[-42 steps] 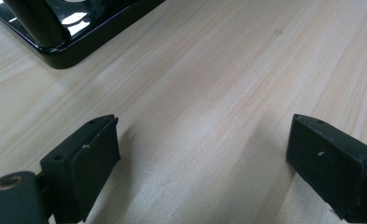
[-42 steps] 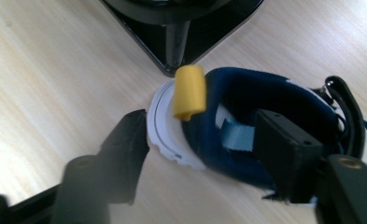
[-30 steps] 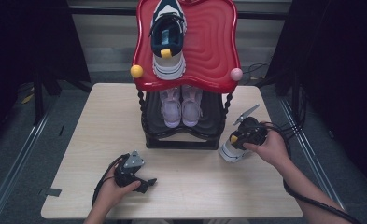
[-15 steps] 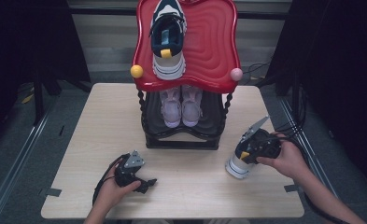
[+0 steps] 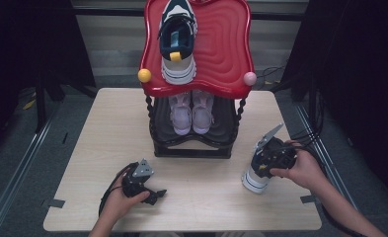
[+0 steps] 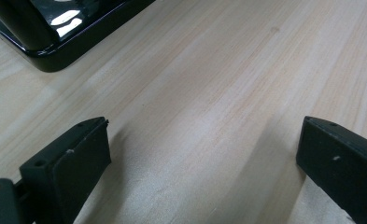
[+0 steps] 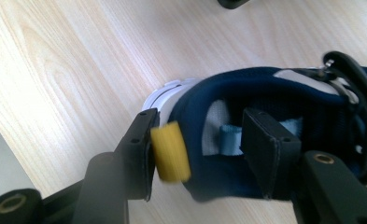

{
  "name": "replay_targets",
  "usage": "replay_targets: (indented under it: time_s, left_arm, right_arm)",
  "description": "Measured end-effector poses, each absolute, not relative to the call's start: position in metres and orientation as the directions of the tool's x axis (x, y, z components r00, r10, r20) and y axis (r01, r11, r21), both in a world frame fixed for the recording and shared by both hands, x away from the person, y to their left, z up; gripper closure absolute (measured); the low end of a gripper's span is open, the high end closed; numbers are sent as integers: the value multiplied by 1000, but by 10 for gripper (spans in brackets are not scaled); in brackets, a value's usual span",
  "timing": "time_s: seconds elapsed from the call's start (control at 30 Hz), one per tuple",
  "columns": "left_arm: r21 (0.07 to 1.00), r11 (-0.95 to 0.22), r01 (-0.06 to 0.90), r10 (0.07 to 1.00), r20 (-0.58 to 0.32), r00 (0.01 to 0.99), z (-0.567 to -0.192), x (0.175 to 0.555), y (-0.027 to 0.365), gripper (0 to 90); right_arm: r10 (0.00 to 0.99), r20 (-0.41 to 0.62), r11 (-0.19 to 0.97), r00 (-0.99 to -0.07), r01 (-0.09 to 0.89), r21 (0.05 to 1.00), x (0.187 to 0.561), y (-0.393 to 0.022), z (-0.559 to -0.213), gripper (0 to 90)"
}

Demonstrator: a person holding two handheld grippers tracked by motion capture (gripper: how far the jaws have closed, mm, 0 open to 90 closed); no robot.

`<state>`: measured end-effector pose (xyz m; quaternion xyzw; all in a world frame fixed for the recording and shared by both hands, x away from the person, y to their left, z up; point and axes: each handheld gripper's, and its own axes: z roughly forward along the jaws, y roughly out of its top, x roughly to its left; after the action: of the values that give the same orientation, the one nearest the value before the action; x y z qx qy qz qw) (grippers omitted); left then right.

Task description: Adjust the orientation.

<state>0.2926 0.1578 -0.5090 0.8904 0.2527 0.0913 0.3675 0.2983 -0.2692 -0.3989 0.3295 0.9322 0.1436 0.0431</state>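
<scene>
Up close, sneaker's yellow tab [image 7: 171,151]

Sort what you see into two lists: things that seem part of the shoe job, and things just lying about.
Part of the job (a judgement):
- navy and white shoe, heel clamped by right gripper
- matching shoe on red top shelf
- black rack

Lying about:
- pink shoes on lower shelf
- left gripper, open over bare table

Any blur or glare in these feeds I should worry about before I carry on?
Right gripper view: the yellow heel tab and the navy collar of the sneaker are smeared by motion blur. Left gripper view: sharp, with white glare on the black rack base. High view: evenly lit table, dark surroundings.
</scene>
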Motion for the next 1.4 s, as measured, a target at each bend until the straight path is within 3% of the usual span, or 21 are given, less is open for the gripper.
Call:
replay_targets:
  time_s: [0.23, 0.33, 0.53, 0.73, 1.4]
  left_arm:
    - [698, -605, 383, 513, -27, 858, -509, 293, 157, 14]
    - [698, -606, 382, 511, -27, 859, -509, 293, 157, 10]
    - [702, -598, 387, 516, -32, 856, -510, 293, 157, 9]
    - [705, -597, 384, 513, -32, 858, -510, 293, 156, 6]
    - [706, -597, 380, 508, -33, 861, -510, 293, 156, 0]
  right_arm:
    - [632, 41, 740, -774, 618, 264, 307, -263, -401, 478]
    - [621, 59, 750, -782, 614, 248, 309, -261, -401, 548]
    - [585, 60, 787, -809, 583, 203, 305, -261, -399, 577]
    - [570, 62, 802, -819, 571, 177, 300, -262, -396, 687]
    - [533, 146, 840, -833, 542, 26, 307, -246, -413, 644]
